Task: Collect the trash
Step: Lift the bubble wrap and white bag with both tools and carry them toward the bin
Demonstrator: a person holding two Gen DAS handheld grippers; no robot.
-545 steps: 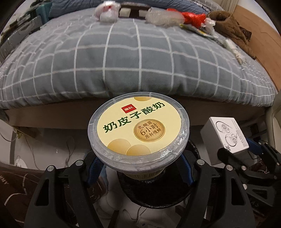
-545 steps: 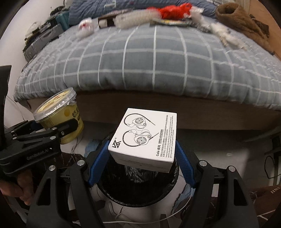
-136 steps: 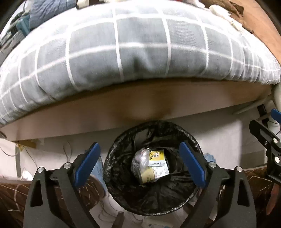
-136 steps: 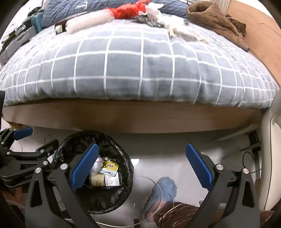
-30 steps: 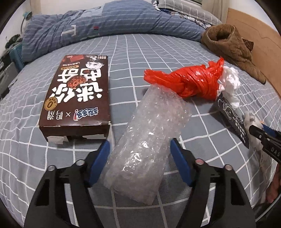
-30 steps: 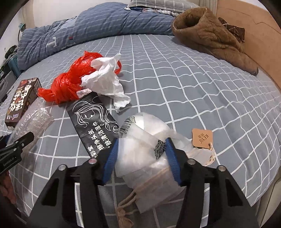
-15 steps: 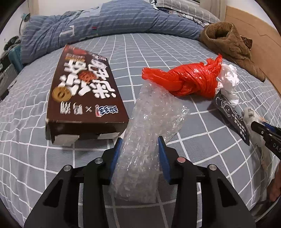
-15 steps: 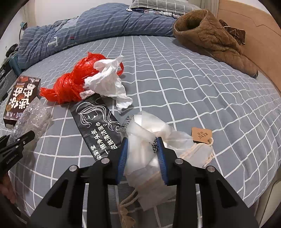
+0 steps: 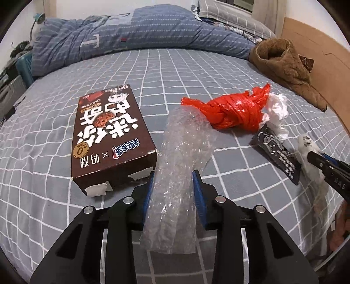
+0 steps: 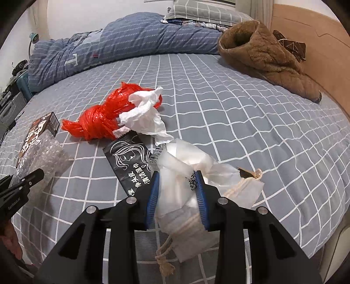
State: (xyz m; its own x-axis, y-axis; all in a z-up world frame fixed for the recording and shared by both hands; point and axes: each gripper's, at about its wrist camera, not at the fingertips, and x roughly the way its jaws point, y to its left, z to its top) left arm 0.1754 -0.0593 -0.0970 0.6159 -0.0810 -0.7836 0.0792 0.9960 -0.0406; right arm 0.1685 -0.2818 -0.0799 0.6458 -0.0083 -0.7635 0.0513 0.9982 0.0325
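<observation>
A roll of clear bubble wrap is squeezed between the blue pads of my left gripper, which is shut on it. Beside it on the left lies a brown snack box. My right gripper is shut on a bundle of clear plastic bags with a cloth drawstring pouch. A knotted red plastic bag, a crumpled white tissue and a black sachet lie on the grey checked bedspread just beyond. The right gripper also shows at the right edge of the left wrist view.
A rumpled blue quilt lies along the far side of the bed. A brown fleece garment sits at the far right against a wooden headboard. Pillows are behind the quilt. The bed's edge drops off at the right.
My left gripper's jaws closed on the bubble wrap and raised it slightly off the bed. My right gripper's jaws tightened on the plastic bags and then held still.
</observation>
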